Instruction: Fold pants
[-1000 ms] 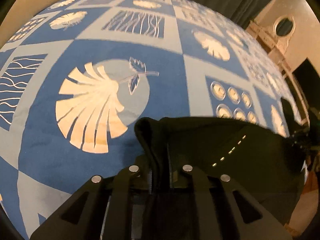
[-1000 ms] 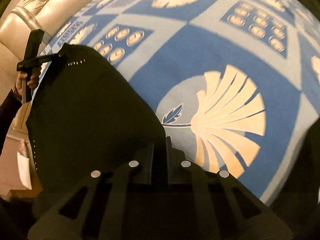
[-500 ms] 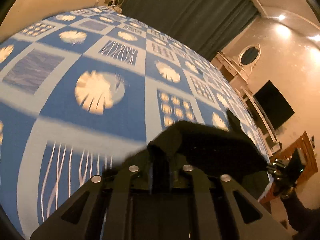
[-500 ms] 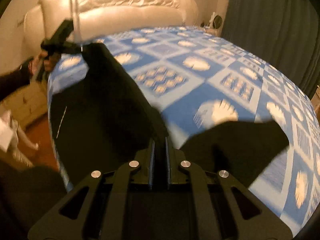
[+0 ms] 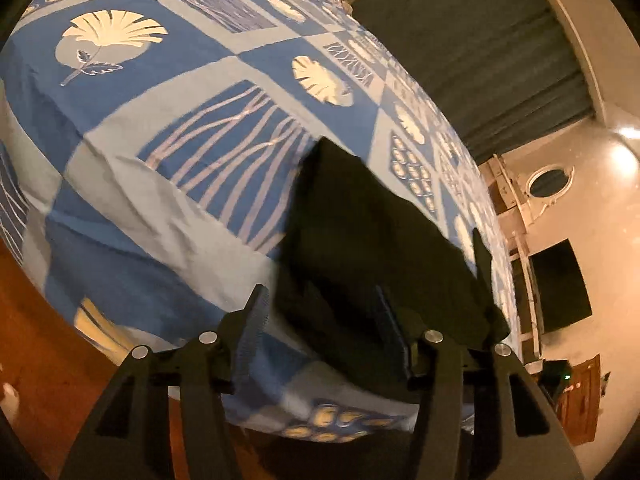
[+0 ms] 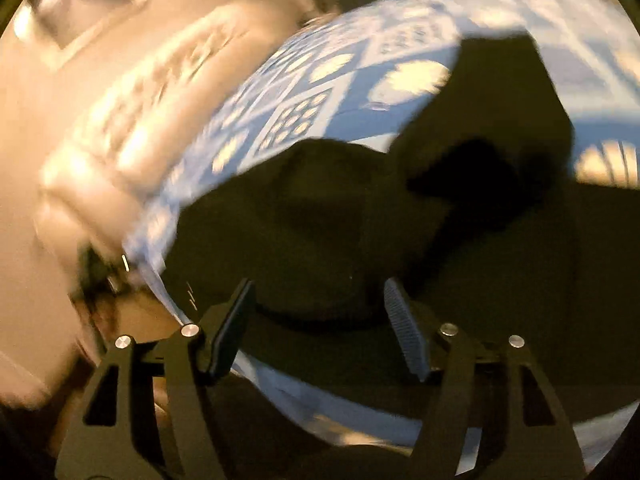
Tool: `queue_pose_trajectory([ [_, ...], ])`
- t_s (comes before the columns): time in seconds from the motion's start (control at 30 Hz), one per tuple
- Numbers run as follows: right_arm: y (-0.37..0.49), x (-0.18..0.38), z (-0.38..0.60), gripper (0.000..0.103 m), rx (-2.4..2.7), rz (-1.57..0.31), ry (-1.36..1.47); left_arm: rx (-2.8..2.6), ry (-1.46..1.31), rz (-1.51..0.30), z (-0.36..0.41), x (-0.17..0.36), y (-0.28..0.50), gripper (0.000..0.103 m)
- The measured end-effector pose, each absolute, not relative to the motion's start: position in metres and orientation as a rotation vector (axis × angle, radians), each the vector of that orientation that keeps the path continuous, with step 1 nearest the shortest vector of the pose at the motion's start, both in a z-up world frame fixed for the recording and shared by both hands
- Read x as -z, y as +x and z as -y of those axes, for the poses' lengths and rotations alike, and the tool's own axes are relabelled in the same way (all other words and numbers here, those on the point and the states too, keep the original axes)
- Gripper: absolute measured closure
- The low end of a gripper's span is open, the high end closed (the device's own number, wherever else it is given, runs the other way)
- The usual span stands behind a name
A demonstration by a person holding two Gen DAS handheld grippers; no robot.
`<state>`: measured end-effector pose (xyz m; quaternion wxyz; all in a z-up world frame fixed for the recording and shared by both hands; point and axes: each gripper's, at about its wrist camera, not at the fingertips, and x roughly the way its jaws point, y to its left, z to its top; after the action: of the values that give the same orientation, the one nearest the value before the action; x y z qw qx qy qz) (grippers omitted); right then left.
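over the bedspread [image 5: 168,128], both tools tilted down (jaws apart)

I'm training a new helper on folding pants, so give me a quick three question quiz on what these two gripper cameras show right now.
1. True or false: the left gripper is clamped shut on the pants.
2. What do the pants lie on? A) wooden floor B) blue patterned bedspread C) chair
3. Fill in: in its own camera, the right gripper has its jaws ____.

Key: 1 false, the jaws have just been opening, pads apart; 2 B; 3 open.
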<state>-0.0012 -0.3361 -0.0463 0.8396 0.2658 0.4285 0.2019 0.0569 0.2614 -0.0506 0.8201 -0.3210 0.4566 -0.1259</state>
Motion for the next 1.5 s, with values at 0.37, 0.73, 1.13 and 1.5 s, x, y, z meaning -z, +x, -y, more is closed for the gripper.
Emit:
queue_pose_trajectory([
  [0.37,-0.006,0.098,0.371,0.036,-0.274,-0.901,1.001,0.163,-0.843,-0.944,-0.237,0.065,0.049,0.045],
  [0.73,-0.011,0.101,0.37,0.036,-0.221,-0.818,1.022,0.049,-0.978,-0.976,-0.242,0.093,0.076,0.088],
  [1.13,-0.018,0.092,0.371,0.036,-0.038,-0.817,0.988,0.034,-0.984,-0.956,-0.243,0.093,0.069,0.089],
  [1.5,0.04,0.066,0.315,0.087,0.027,-0.876,0.358,0.024,-0.958,-0.954,-0.242,0.093,0.07,0.089],
])
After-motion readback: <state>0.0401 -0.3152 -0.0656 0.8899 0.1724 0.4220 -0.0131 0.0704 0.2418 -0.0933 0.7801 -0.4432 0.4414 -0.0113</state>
